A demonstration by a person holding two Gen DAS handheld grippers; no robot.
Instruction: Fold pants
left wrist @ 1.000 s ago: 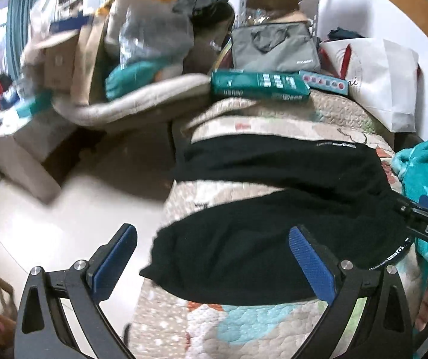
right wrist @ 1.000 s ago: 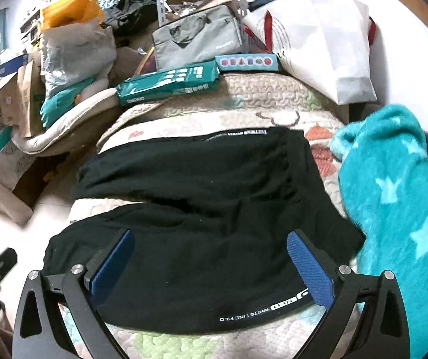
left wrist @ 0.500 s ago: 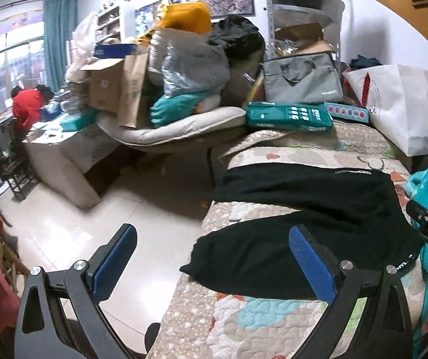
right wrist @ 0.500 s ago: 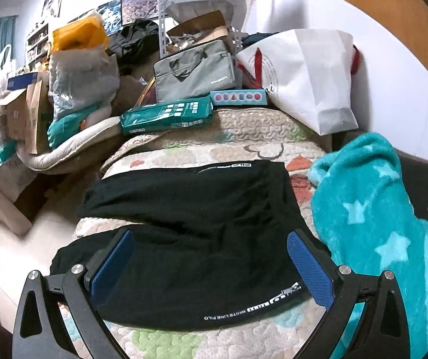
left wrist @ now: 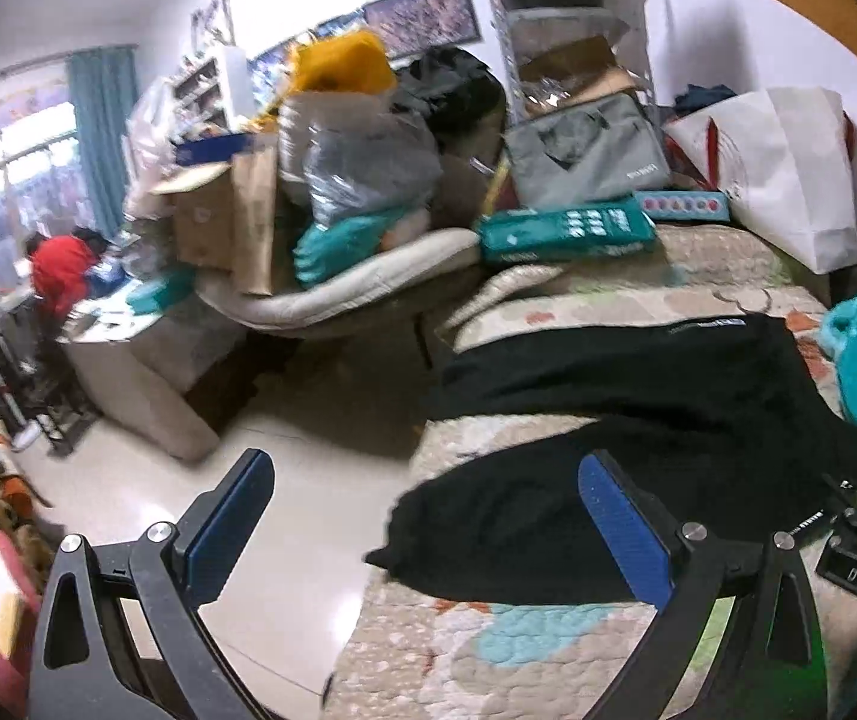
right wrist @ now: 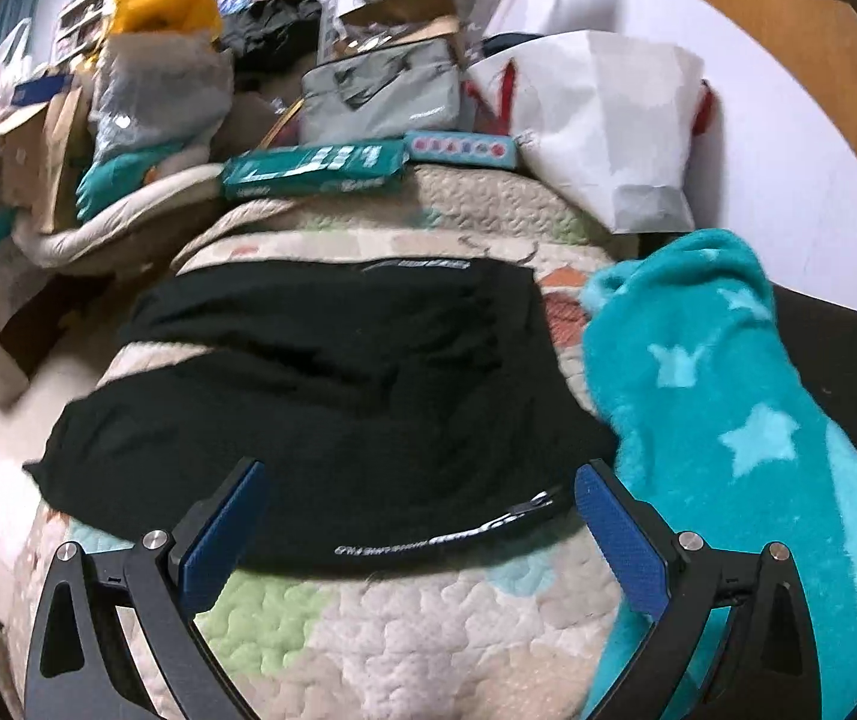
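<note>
The quilt is carrying the black pants, which are lying spread flat across it, legs parted toward the floor side, waistband just beside the teal blanket. Both grippers are hovering above the near edge, touching nothing. The left gripper is hanging over the near leg's cuff end, jaws spread wide and empty; the right gripper is poised over the waistband, jaws likewise spread. Likely best: each pinching only the near leg's edge, then carrying it evenly over the far leg, keeping seams aligned.
</note>
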